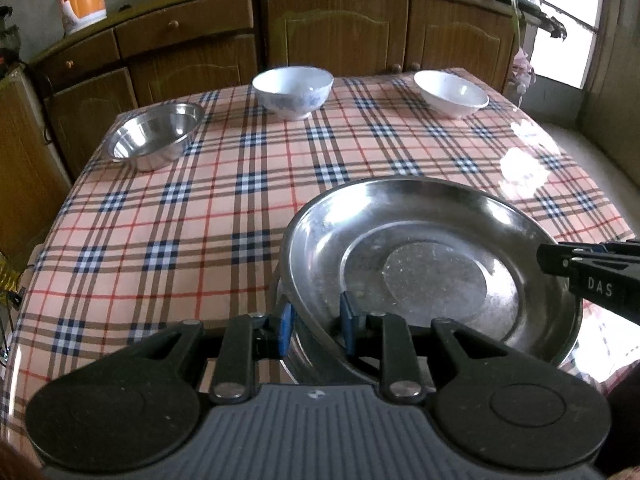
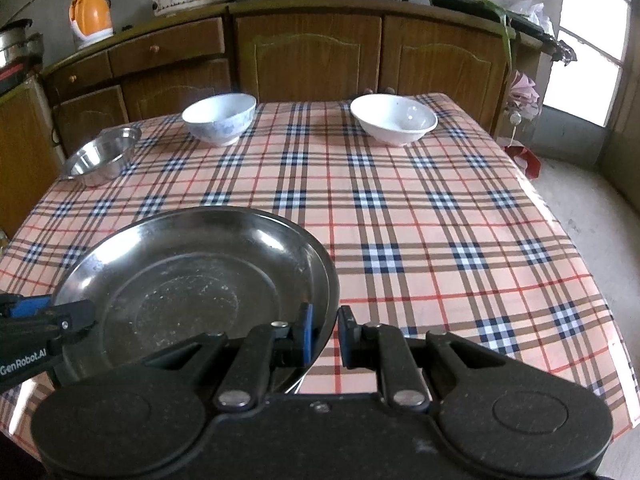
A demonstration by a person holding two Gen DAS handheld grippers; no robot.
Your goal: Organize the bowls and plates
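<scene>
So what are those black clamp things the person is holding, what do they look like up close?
Each is a matte black tool. The left gripper has a ribbed grey body, two round black lobes, silver pivot pins and blue pads on its fingers. The right gripper looks the same, though its body appears black. White lettering shows on their sides: "DAS" on one, "GenRobot.AI" on the other. No cables or sleeves show.

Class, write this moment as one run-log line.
left gripper: shut on steel plate rim | right gripper: shut on opposite rim | far side: steel bowl, patterned bowl, white bowl

right gripper [image 2: 325, 336] jaws pinch the steel plate [image 2: 192, 288] rim; left gripper [image 2: 86, 316] grips its opposite edge.
</scene>
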